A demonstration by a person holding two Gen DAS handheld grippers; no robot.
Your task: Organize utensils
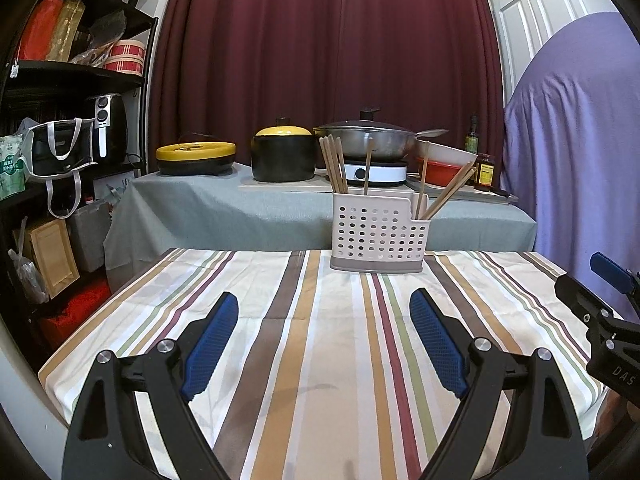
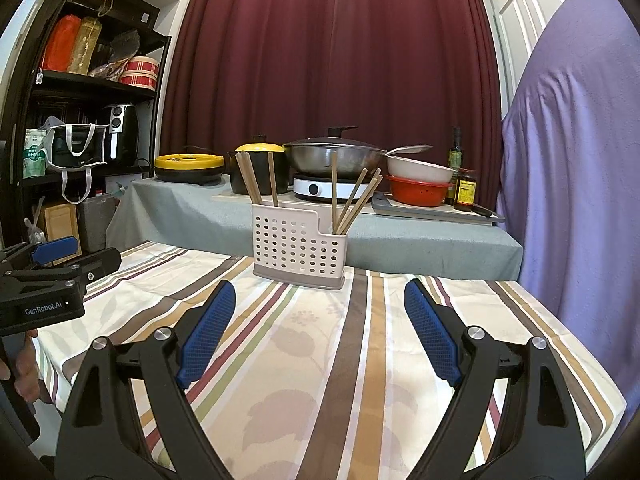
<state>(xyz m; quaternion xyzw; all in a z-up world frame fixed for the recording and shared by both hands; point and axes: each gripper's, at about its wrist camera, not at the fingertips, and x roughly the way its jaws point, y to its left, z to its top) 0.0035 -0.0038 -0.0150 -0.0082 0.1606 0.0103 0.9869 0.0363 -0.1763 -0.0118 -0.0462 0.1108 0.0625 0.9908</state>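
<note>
Both grippers hover nearest us over the striped tablecloth (image 1: pixel 320 360), the left gripper (image 1: pixel 324 312) and right gripper (image 2: pixel 316 300) each spread wide and empty. Beyond them, at the table's far edge, stands the perforated white plastic utensil caddy (image 1: pixel 378 236), wooden chopsticks (image 1: pixel 334 168) upright in its left section, more leaning in the right. Farther back, a steel lidded wok (image 1: pixel 364 140) sits on the grey-covered counter (image 1: pixel 224 208).
</note>
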